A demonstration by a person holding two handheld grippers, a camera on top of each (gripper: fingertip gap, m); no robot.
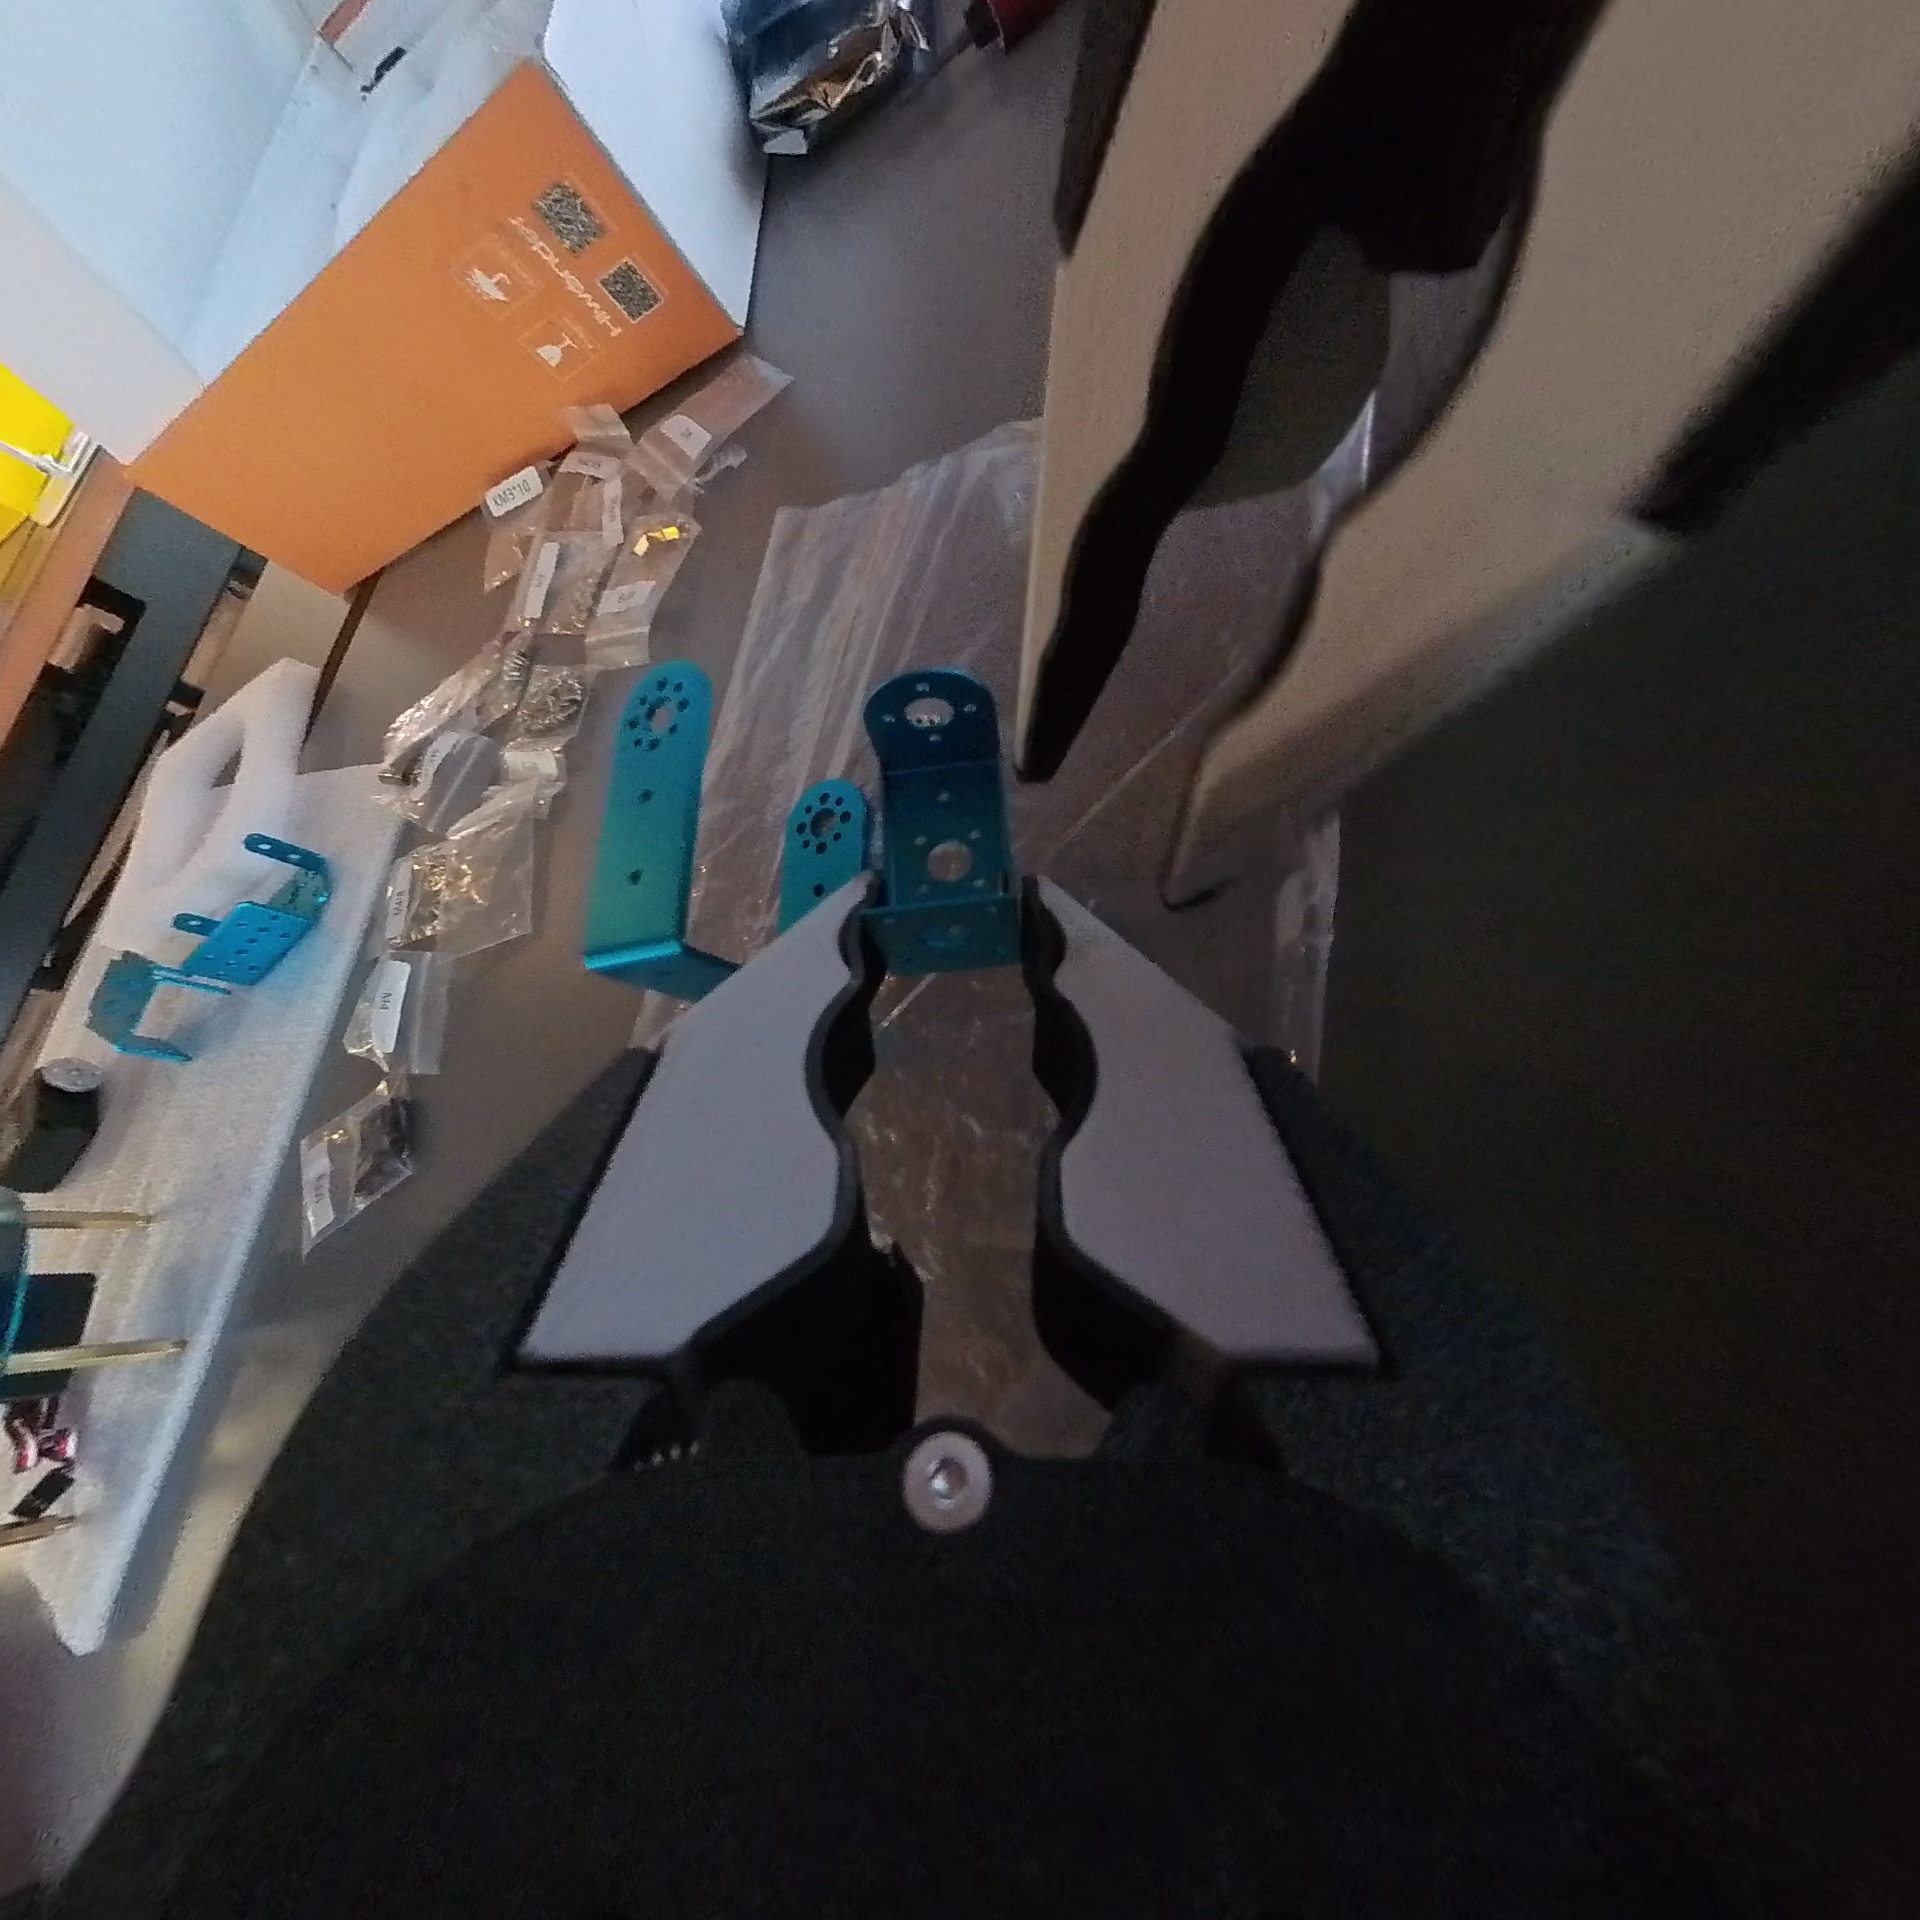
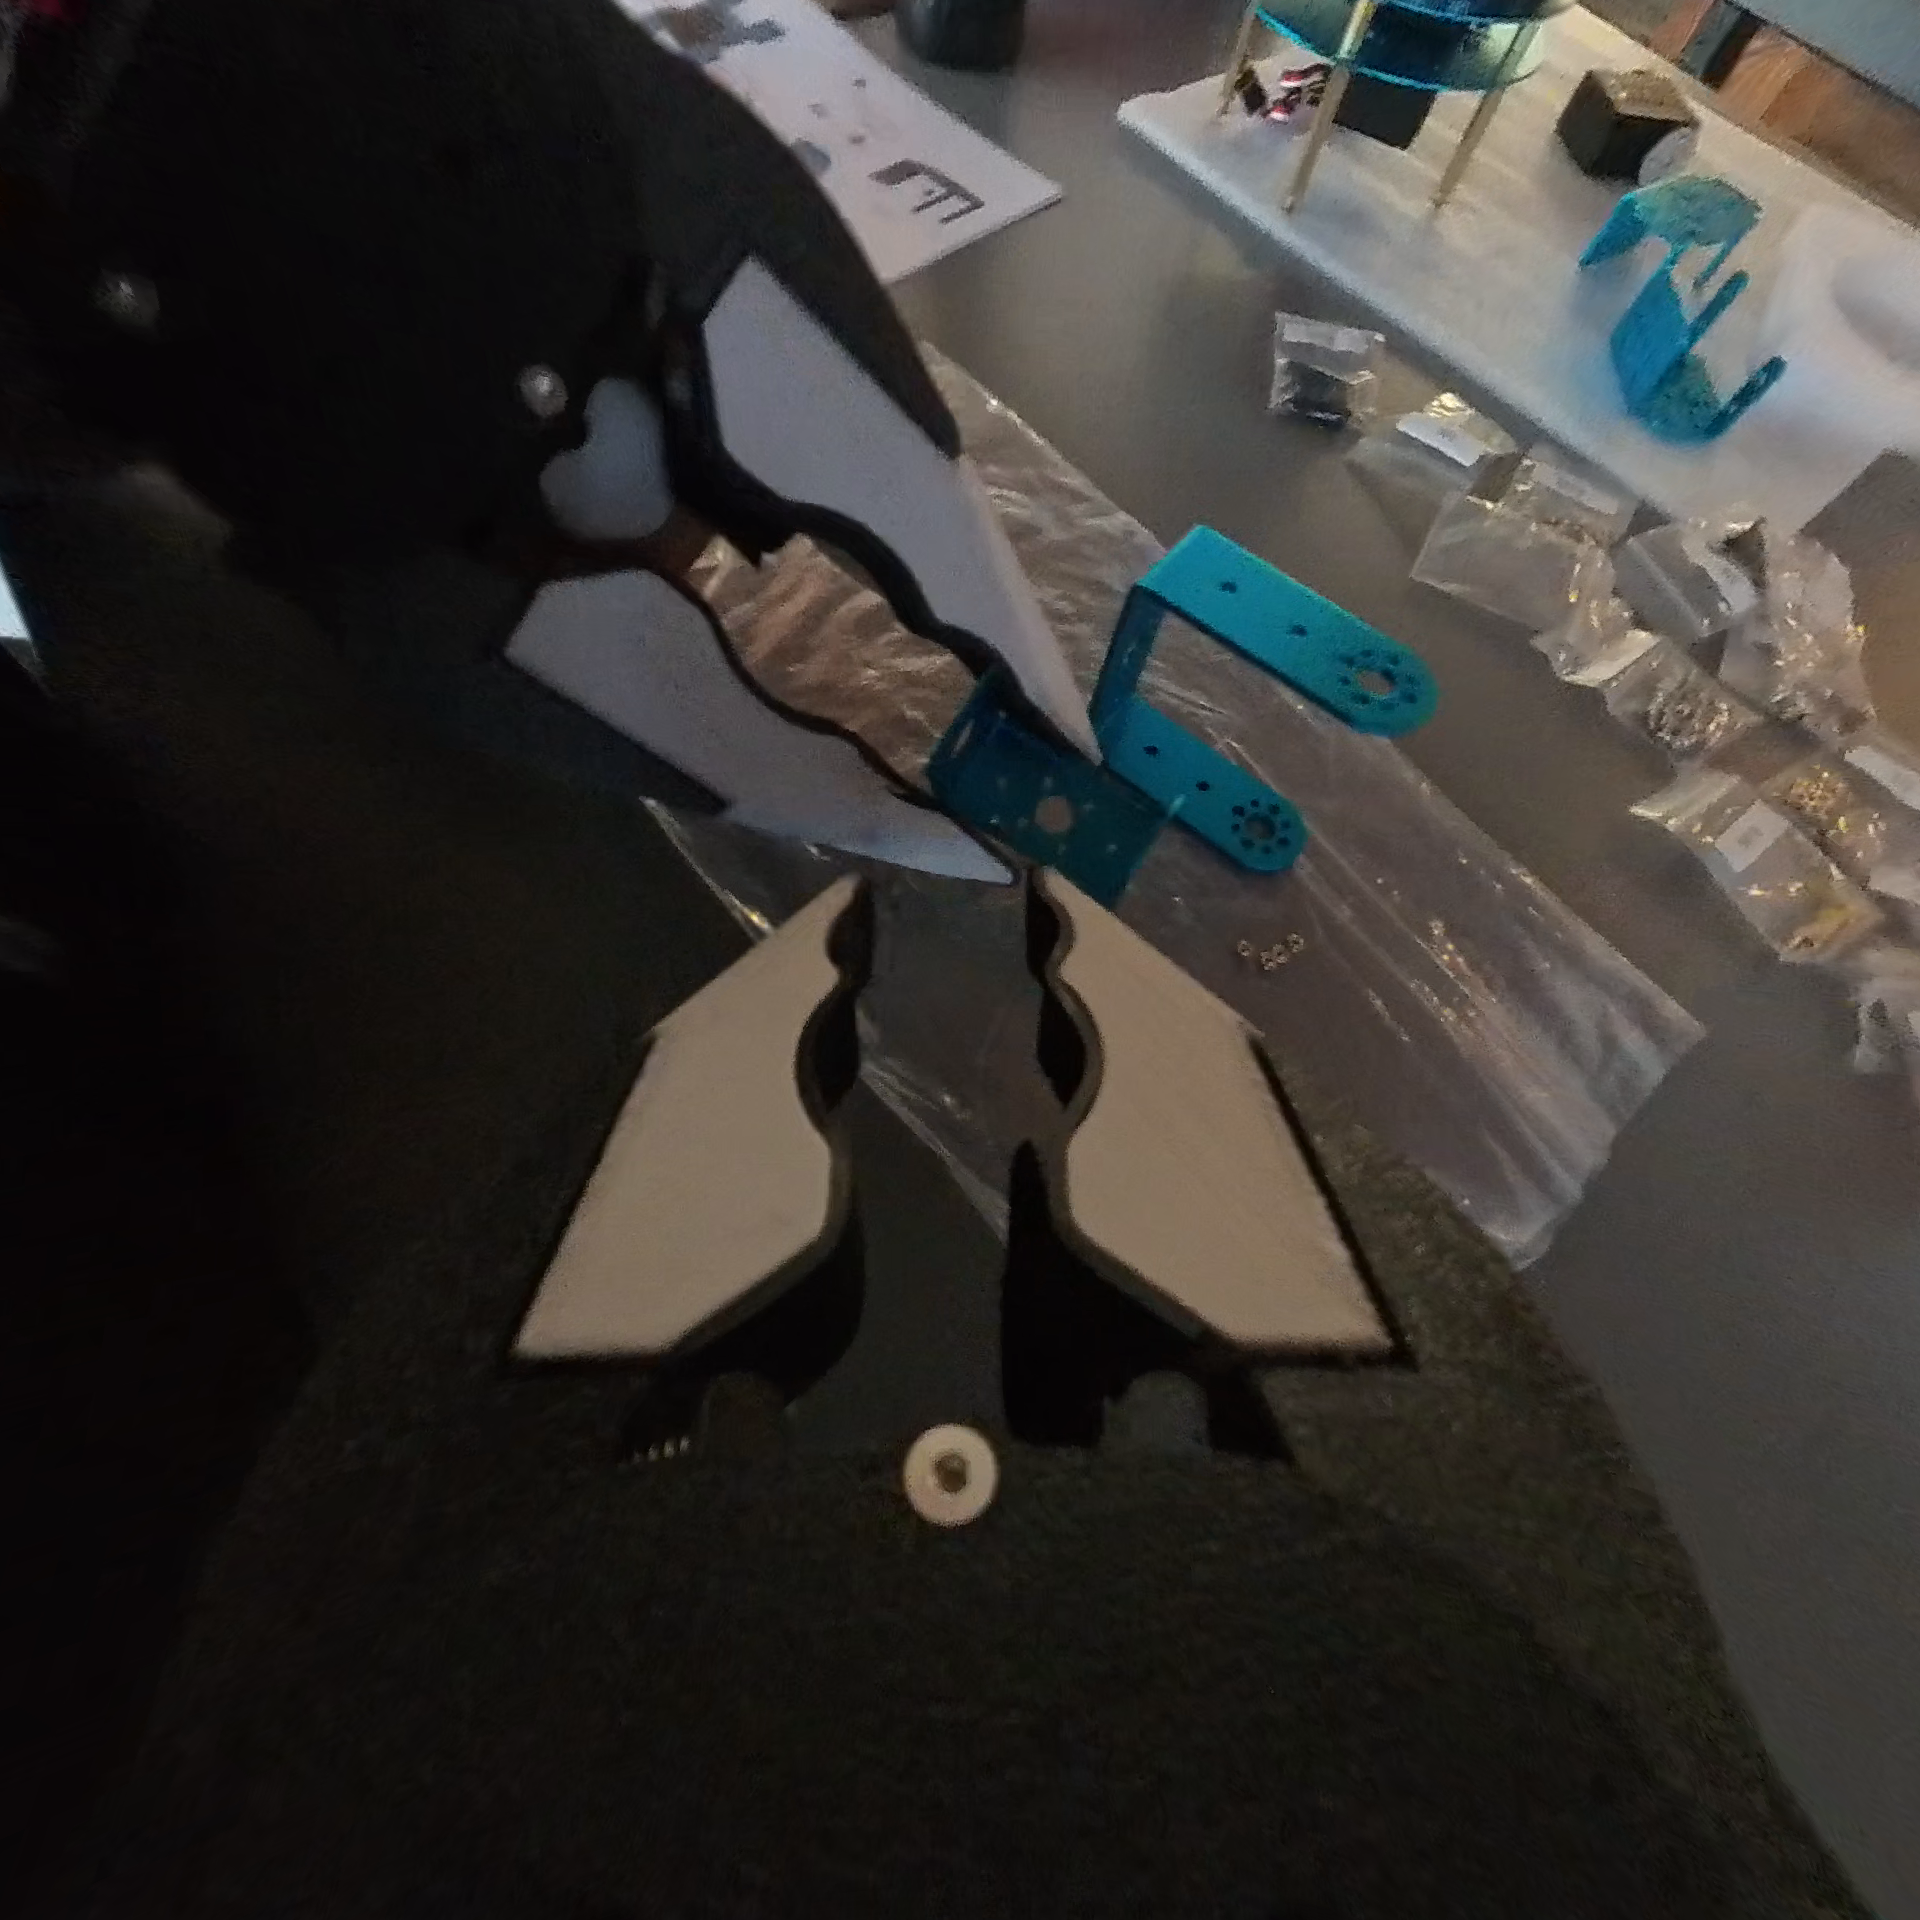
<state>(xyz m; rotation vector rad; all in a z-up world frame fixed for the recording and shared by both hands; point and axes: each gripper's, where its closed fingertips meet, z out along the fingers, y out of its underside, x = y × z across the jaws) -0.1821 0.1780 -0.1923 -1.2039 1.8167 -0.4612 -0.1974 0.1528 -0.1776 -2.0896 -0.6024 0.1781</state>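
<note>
My left gripper (image 1: 948, 891) is shut on a small blue metal bracket (image 1: 940, 831) with holes, gripping its near end so it sticks out forward. In the right wrist view the left gripper (image 2: 1044, 821) comes in from the upper left, holding this bracket (image 2: 1049, 821). A larger blue U-shaped bracket (image 1: 644, 831) lies just beyond it on a clear plastic bag (image 1: 883, 582), touching or nearly touching the small bracket (image 2: 1247, 675). My right gripper (image 2: 945, 888) is open and empty, its tips just short of the held bracket. It also shows at the upper right of the left wrist view (image 1: 1112, 831).
An orange box (image 1: 436, 343) stands at the back left. Several small bags of screws (image 1: 540, 644) lie beside the plastic bag. A white foam slab (image 1: 208, 1143) bears more blue brackets (image 2: 1683, 312). A printed sheet (image 2: 883, 135) and a few tiny nuts (image 2: 1268, 951) lie on the grey table.
</note>
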